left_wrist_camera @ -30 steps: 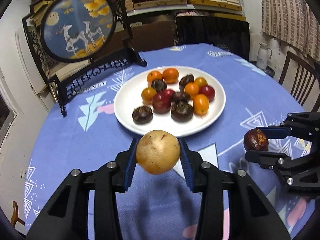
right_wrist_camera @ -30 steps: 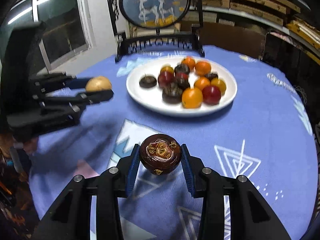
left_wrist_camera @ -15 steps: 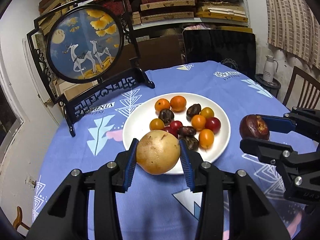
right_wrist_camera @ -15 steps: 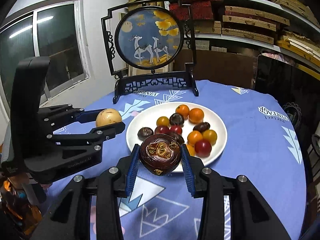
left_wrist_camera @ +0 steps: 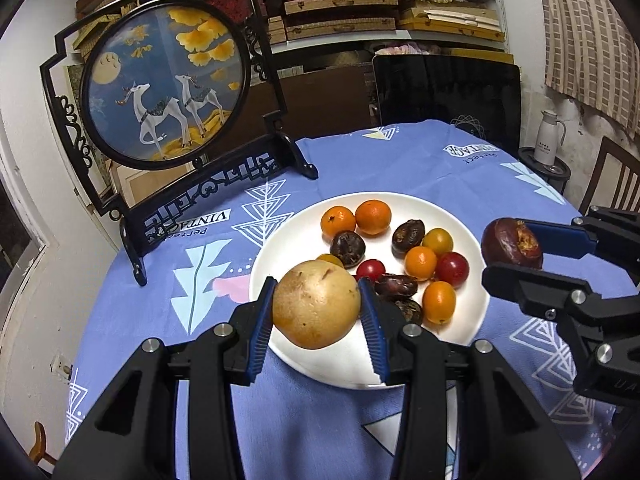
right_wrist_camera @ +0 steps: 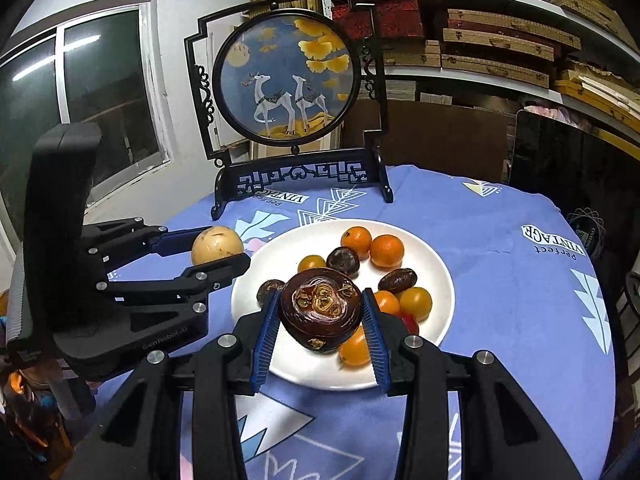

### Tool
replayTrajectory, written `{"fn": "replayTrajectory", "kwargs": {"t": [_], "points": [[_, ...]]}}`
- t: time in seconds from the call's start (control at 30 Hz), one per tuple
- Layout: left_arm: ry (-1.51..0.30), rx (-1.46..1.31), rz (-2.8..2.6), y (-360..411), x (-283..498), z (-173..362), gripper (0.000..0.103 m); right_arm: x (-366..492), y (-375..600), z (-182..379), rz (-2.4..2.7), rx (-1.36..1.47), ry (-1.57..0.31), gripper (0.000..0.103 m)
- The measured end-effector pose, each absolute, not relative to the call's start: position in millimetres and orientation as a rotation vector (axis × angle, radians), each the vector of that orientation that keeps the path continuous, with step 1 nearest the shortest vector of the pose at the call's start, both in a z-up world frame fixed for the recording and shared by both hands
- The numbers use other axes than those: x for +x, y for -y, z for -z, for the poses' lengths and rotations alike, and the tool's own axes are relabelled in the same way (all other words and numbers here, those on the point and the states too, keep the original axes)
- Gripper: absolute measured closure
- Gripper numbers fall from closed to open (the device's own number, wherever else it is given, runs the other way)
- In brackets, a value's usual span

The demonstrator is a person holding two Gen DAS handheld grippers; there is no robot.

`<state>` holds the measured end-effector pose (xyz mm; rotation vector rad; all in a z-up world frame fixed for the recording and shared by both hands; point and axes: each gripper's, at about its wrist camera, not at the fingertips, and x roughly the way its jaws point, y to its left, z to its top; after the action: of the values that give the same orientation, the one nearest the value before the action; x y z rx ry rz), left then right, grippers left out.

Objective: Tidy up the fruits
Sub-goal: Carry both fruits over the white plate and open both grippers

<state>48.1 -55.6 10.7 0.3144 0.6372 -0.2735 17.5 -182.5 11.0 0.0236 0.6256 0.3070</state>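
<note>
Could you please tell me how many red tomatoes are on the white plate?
2: one red tomato right of the plate's centre, the other mid-plate, just behind the yellow fruit in the left gripper. More may be hidden behind it.

Yellow fruit (left_wrist_camera: 316,304) hides plate (left_wrist_camera: 472,240) fruits behind; chair (left_wrist_camera: 612,178) cropped.

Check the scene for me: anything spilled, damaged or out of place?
Nothing spilled. The yellow fruit in the left gripper has brown blemishes; the mangosteen in the right gripper looks intact. The fruits sit inside the plate.

Left gripper (left_wrist_camera: 317,311) and right gripper (right_wrist_camera: 320,312) both clamped, raised side by side.
</note>
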Motion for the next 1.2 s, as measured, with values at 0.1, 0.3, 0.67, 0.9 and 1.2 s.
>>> {"fn": "replayTrajectory", "kwargs": {"t": [0.1, 0.3, 0.67, 0.9, 1.2], "points": [[-0.649, 0.321, 0.270, 56.5, 57.1, -5.8, 0.063, 26.0, 183.8, -7.9, -0.301, 0.021, -0.635, 0.062], [-0.648, 0.325, 0.236, 57.5, 92.1, -8.4, 0.063, 51.5, 187.3, -10.7, -0.280, 0.020, -0.634, 0.062], [-0.740, 0.303, 0.201, 65.5, 143.8, 15.2, 0.063, 120.1, 189.6, 18.6, -0.252, 0.078, -0.719, 0.062], [-0.760, 0.299, 0.194, 62.0, 152.9, 28.1, 0.063, 134.8, 189.8, 32.1, -0.252, 0.089, -0.746, 0.062], [-0.762, 0.309, 0.204, 64.8, 153.0, 32.3, 0.063, 145.0, 182.9, 37.5, -0.254, 0.083, -0.757, 0.061]]}}
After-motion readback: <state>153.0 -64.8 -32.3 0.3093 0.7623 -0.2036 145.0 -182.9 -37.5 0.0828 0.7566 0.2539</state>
